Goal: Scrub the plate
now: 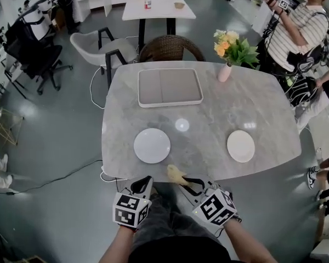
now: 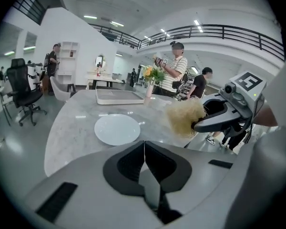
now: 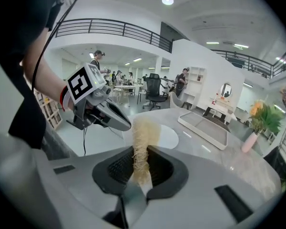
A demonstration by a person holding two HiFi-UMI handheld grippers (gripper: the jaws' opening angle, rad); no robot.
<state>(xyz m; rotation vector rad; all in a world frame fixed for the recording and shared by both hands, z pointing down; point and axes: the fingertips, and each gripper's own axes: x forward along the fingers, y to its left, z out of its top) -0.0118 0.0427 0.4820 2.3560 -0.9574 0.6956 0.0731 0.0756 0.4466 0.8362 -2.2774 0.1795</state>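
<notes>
Currently, right tool (image 3: 142, 162) is clamping a scrubber (image 3: 145, 132); left tool (image 2: 144, 149) is sitting clenched, empty. Both are hovering at the surface (image 1: 208, 111) edge, near the left plate (image 1: 152, 146).

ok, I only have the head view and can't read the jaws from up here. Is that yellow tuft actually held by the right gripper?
Observer: Yes. In the right gripper view, the right gripper is shut on the fibrous scrubber.
Operator: Left one carrying anything?
Observer: No. The left gripper view shows the left gripper with its jaws together and nothing between them.
Operator: Scrubber gripped deep or by the edge?
Observer: Deep. Fibres run well down between the jaws, and the bushy end sticks out past the tips.
</notes>
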